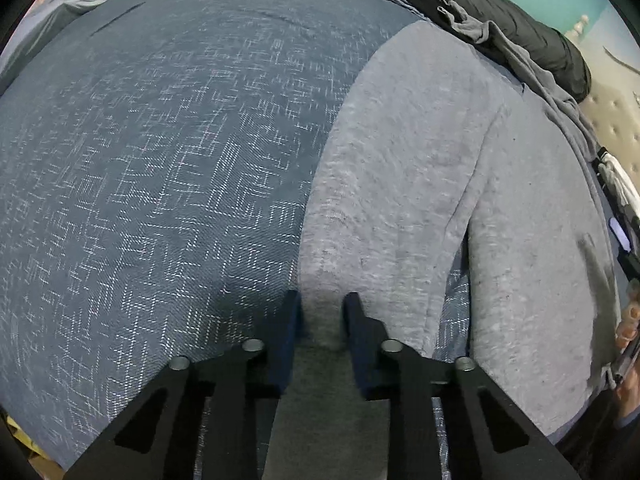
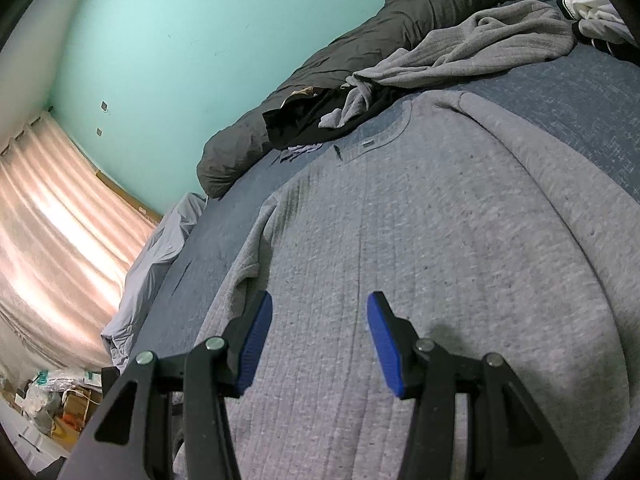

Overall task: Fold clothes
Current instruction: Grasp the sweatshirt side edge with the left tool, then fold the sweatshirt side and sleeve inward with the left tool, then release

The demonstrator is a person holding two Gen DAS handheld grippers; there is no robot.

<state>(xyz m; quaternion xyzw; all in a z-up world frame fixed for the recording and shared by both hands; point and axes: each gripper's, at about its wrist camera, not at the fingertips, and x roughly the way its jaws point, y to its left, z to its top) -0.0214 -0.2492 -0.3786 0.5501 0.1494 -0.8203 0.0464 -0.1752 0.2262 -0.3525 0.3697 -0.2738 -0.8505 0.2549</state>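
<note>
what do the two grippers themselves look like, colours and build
Both are matte black, two-finger tools with angular linkage arms that have triangular cut-outs and round silver pivot pins. The right gripper has bright blue ribbed pads on the inner faces of its fingers. The left gripper shows darker blue pads, partly in shadow. No cables or markings are visible.

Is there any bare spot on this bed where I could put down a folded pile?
Yes: the blue bedspread is bare left of the grey sweater, out to the pale sheet. A smaller strip lies right of the sweater. The far edge is crowded: dark duvet and a crumpled grey garment.
</note>
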